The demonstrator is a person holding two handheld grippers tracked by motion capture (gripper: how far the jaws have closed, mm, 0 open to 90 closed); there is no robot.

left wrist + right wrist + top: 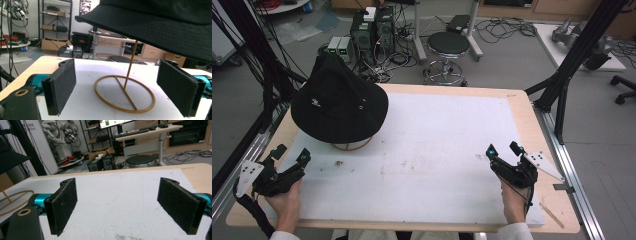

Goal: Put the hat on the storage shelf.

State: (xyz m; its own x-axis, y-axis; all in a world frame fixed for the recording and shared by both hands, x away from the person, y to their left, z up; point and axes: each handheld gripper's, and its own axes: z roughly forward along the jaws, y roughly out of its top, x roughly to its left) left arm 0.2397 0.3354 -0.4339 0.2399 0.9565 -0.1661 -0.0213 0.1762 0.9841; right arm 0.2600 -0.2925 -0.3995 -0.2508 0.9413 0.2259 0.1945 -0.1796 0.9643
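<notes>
Since the black hat (339, 102) sits propped on its wire stand (125, 93), left gripper (292, 159) faces it, right gripper (503, 149) well off, both fingers wide open, empty

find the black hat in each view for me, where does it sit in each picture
High view: the black hat sits at the table's far left, on a gold wire stand.
Left gripper view: the hat spans the top, above the stand between the open jaws.
Right gripper view: a dark brim corner at the left edge.
Shared landmark: the stand's gold ring, low on the left there.
</notes>
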